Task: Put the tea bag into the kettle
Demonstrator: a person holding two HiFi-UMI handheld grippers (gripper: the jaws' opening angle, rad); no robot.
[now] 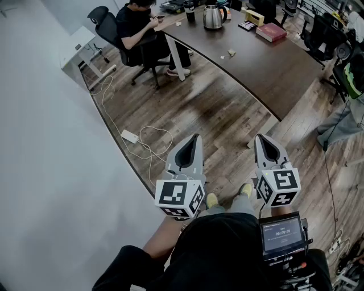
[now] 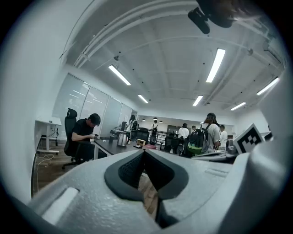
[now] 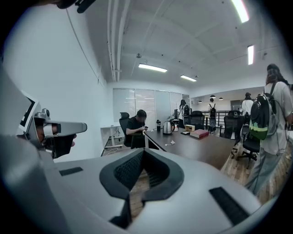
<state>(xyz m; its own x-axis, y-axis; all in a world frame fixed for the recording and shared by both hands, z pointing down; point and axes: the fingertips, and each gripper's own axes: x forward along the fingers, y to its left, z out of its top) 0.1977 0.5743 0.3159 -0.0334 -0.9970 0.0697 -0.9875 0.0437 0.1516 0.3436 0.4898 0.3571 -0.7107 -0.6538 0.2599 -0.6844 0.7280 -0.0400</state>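
1. Left gripper [image 1: 196, 138]: jaws closed tip to tip, nothing between them. Right gripper [image 1: 260, 137]: likewise closed and empty.
2. The small pale paper tea bag [image 1: 230, 54] lies on the dark brown wooden tabletop [image 1: 273, 74], well apart from both grippers. It is near the rounded steel kettle [image 1: 212, 17] but clear of it.
3. Assessment: the bag is probably very light, soft and easily torn, so a gentle pinch should suffice.
4. Recommended hold: the upper edge, or a tag if present; the bag is too small to confirm one.
5. Kettle lid position: cannot be determined.
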